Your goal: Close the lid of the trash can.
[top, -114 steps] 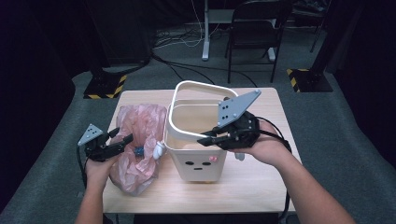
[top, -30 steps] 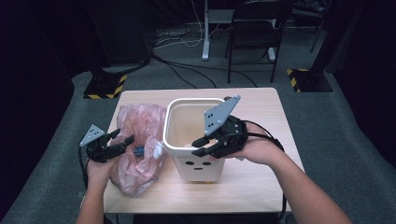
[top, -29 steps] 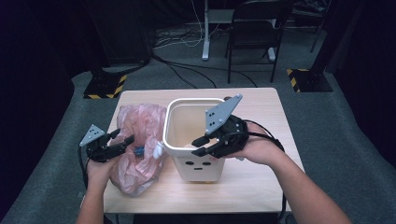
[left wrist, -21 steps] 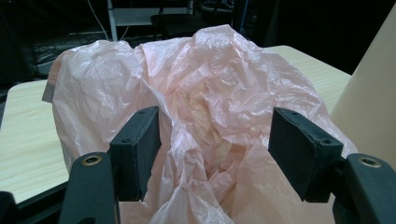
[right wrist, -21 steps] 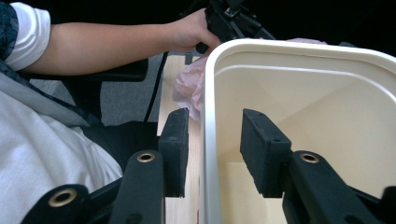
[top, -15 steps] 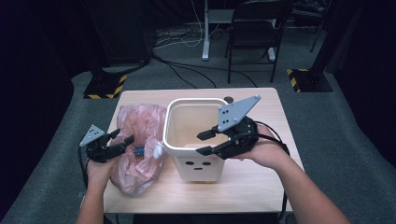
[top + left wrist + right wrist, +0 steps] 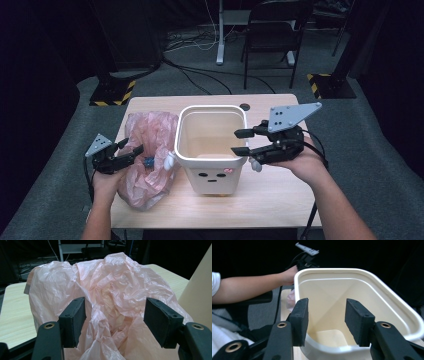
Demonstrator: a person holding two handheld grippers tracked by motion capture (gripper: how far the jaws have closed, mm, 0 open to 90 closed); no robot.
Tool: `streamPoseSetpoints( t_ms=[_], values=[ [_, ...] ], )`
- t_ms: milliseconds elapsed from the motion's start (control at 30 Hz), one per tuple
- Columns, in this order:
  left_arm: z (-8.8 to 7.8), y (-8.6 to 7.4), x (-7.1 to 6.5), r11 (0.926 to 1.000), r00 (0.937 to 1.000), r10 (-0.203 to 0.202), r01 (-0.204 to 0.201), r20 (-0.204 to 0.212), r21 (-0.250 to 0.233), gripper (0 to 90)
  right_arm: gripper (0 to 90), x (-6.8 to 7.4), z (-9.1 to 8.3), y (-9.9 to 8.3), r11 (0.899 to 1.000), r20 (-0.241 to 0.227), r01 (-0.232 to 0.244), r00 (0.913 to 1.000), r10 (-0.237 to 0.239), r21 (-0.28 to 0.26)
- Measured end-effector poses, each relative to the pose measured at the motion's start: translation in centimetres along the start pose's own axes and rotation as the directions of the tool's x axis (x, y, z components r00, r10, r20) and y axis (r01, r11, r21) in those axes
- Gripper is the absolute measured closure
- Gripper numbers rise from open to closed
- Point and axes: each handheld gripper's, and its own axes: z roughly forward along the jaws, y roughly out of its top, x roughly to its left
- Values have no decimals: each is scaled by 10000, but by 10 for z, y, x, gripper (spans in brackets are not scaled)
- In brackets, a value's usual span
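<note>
A cream bin [image 7: 210, 145] with a small face on its front stands upright mid-table. My right gripper [image 7: 238, 142] hovers at its right rim, and its jaws have just been opening. In the right gripper view they [image 7: 327, 322] stand apart above the near rim of the bin [image 7: 362, 290], with nothing pressed between them. A crumpled pink plastic bag [image 7: 150, 150] lies left of the bin. My left gripper [image 7: 131, 147] is open at the bag's left side. In the left gripper view the bag [image 7: 112, 285] bulges loosely between its pads [image 7: 75, 320].
The wooden table [image 7: 280, 200] has bare surface right of and in front of the bin. A cable hole [image 7: 243, 106] sits near its far edge. A black chair [image 7: 272, 30] and stand legs are on the floor beyond. The bin's wall [image 7: 200, 295] rises right of the bag.
My right gripper has drawn back to the right, off the bin's rim, and its jaws have spread. The bin stays put. The left gripper and bag have not moved.
</note>
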Motion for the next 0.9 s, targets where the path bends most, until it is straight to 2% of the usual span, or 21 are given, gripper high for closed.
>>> streamPoseSetpoints(
  t_ms=[200, 433, 700, 900],
  values=[
    [0, 0, 0, 10000, 10000, -1, 1, -3, 2, 339, 519, -6, -13, -13, 9976, 530, -487, 9973, 513, -497],
    [0, 0, 0, 10000, 10000, 12, -12, -7, 2, 339, 515, -11, -28, -28, 9880, 1280, -929, 9858, 1087, -1235],
    [-1, -1, 0, 10000, 10000, -17, 17, -31, -2, 339, 505, -15, -38, -53, 9787, 2189, -1227, 9629, 1576, -1646],
    [0, -1, 0, 10000, 10000, -9, 9, -32, 3, 339, 487, -20, -41, -74, 9642, 2435, -1686, 9453, 2170, -2047]
  ],
)
